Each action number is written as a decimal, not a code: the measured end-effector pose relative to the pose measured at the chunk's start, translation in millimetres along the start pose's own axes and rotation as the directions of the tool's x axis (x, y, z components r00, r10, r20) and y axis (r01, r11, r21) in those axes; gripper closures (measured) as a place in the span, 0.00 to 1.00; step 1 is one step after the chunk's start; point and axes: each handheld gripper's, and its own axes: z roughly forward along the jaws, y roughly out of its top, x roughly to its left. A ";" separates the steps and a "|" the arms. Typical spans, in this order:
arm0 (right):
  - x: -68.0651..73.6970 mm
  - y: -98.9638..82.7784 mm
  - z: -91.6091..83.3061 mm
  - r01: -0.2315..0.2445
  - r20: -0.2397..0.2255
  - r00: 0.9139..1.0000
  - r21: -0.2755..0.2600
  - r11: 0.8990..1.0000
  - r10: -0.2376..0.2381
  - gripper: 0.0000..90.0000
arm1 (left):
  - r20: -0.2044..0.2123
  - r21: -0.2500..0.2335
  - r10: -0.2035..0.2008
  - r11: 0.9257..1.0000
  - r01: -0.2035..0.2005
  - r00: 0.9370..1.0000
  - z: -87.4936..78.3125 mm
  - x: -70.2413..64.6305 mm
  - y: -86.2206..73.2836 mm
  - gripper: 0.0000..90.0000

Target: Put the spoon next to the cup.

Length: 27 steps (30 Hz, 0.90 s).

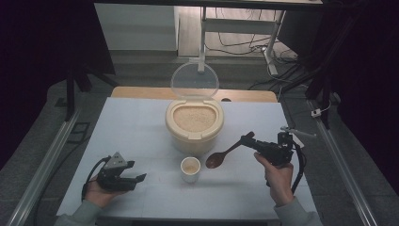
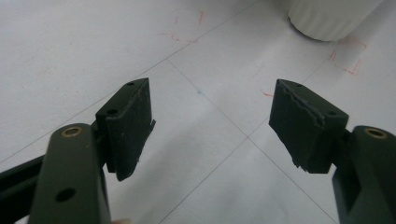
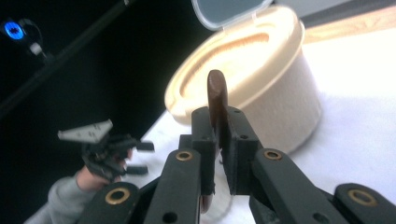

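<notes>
A tub (image 1: 193,126) of pale grain stands on the white table (image 1: 131,136), its clear lid (image 1: 195,81) tipped up and back behind it. Just in front of the tub sits a small white cup (image 1: 190,169) with some grain in it.

The right claw (image 1: 246,140), to the right of the tub, is clamped on the handle of a dark wooden spoon (image 1: 225,154). The spoon slants down toward the tub's front, and its bowl hangs just right of the cup, near the rim; whether it touches the table cannot be told. In the right gripper view the jaws pinch the spoon (image 3: 217,103) edge-on, with the tub (image 3: 261,79) behind it.

The left claw (image 1: 134,171) lies well to the left of the cup, in front of the tub, held low over the table by the left hand (image 1: 96,190). Its jaws stand wide apart and grip nothing, bare table between them in the left gripper view (image 2: 212,126); the cup's ribbed base (image 2: 329,18) shows beyond.
</notes>
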 end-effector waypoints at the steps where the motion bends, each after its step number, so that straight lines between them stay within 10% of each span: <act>1: -0.5 -0.8 0.4 0.005 0.003 1.000 0.018 1.000 -0.005 0.92 | 0.000 0.001 -0.001 1.000 0.001 1.000 0.3 0.0 0.0 0.33; 15: -8.4 -14.5 14.9 -0.004 -0.009 1.000 0.155 0.988 0.006 0.92 | 0.001 0.005 0.002 1.000 -0.002 1.000 1.1 -0.5 0.1 0.33; 27: -3.9 -15.8 30.2 0.026 -0.027 0.999 0.286 0.958 -0.019 0.92 | 0.002 0.006 0.003 1.000 -0.003 1.000 1.5 -0.8 0.2 0.33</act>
